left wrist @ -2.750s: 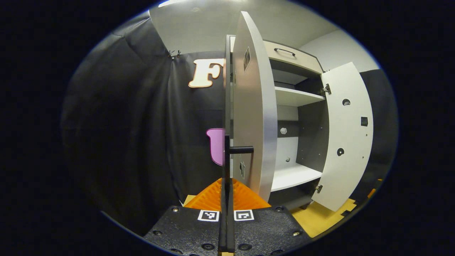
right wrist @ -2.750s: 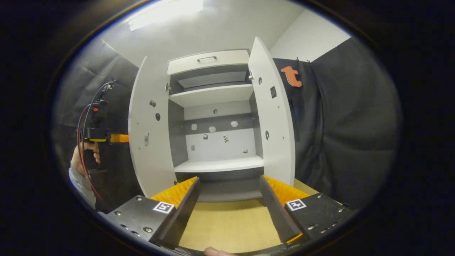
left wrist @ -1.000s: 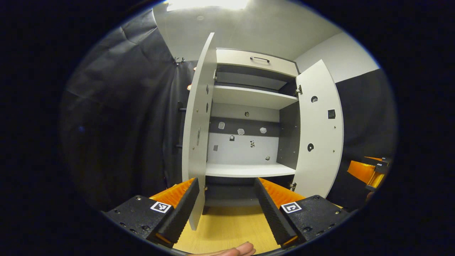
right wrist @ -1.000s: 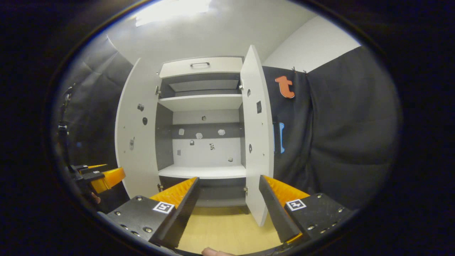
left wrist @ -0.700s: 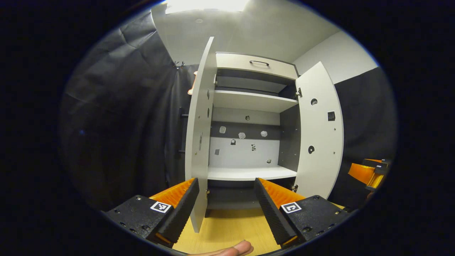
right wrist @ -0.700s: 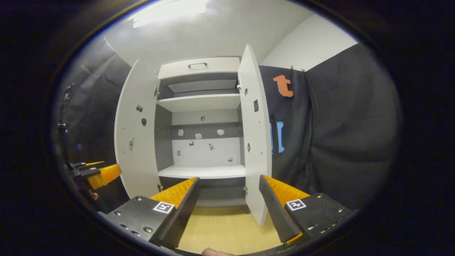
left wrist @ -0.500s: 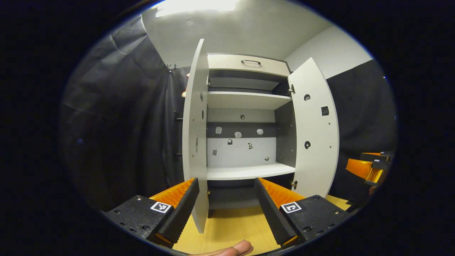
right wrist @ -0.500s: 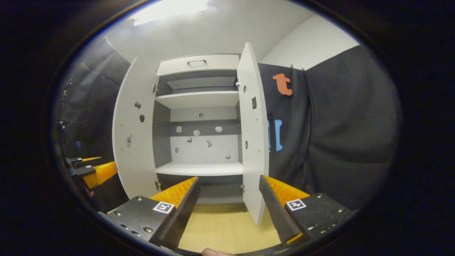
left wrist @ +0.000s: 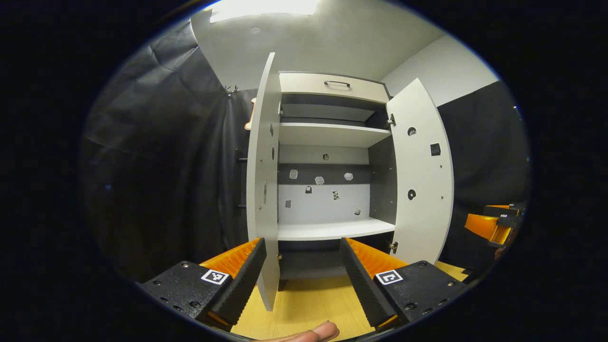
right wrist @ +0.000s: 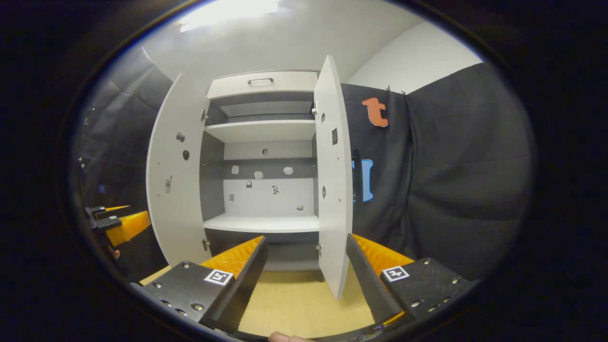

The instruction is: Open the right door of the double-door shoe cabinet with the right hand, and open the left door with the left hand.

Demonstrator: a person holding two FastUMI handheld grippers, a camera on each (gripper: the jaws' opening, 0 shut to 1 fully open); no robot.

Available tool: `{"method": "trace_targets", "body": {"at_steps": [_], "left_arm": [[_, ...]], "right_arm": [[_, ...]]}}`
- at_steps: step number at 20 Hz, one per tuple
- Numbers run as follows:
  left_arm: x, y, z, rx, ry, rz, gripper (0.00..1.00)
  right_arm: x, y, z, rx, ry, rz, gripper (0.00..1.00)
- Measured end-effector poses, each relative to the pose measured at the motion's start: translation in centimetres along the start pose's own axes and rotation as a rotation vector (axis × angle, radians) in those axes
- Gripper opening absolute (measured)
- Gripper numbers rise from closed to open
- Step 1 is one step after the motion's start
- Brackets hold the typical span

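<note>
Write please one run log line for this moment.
left door: open | right door: open | left gripper: open | right gripper: open

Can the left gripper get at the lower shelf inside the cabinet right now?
Probably yes: the left gripper is open, facing the lower shelf, and both the left door and right door stand swung aside.
</note>
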State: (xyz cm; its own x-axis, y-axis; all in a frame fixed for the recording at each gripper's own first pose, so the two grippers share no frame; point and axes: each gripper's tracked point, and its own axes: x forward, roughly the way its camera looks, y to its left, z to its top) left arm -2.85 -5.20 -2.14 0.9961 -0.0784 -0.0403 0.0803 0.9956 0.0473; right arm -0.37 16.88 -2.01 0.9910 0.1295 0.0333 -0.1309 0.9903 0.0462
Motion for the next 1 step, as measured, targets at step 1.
{"method": "trace_targets", "body": {"at_steps": [1], "left_arm": [[0.0, -0.13, 0.01, -0.006, 0.0, -0.003, 0.96]], "right_arm": [[0.02, 0.04, -0.09, -0.002, 0.0, 0.0, 0.98]]}}
